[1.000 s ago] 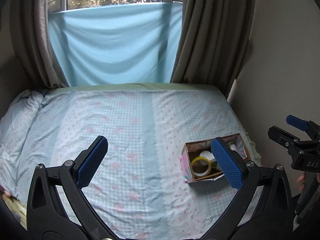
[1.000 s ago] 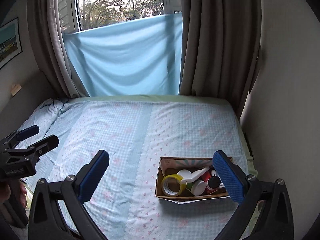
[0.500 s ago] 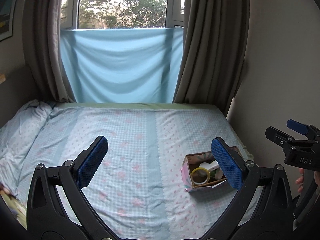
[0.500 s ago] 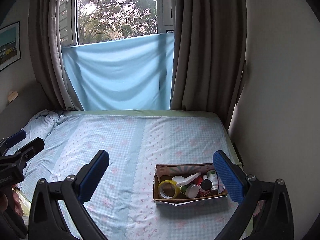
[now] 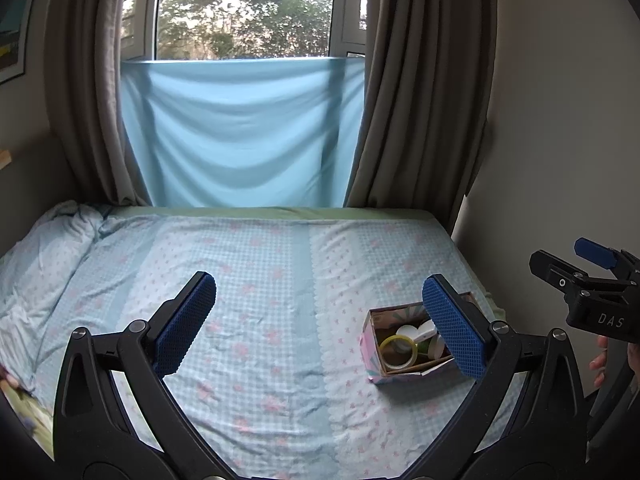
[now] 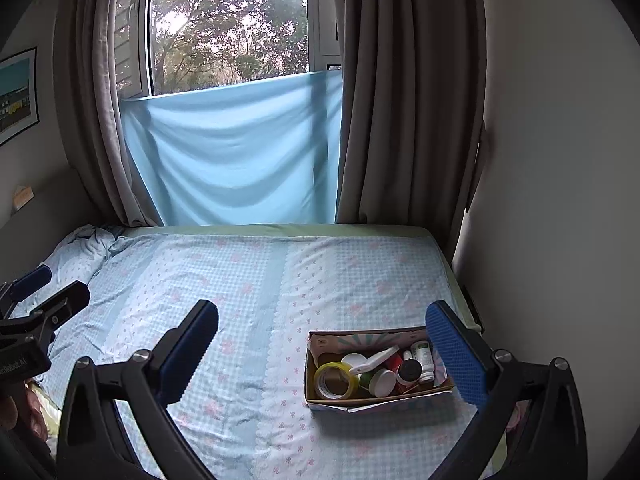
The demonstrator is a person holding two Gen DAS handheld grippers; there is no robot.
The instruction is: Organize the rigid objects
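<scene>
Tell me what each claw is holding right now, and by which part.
Nothing is held. The left claw and right claw are both open and empty above the bed; the tape roll and bottles lie untouched in the box.

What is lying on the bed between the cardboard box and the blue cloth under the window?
Only bare bedsheet. In the right wrist view, nothing lies between the cardboard box and the blue cloth.

Likely home bedroom: bed (image 6: 248, 304), curtains (image 6: 412, 92), window (image 6: 228, 24).
</scene>
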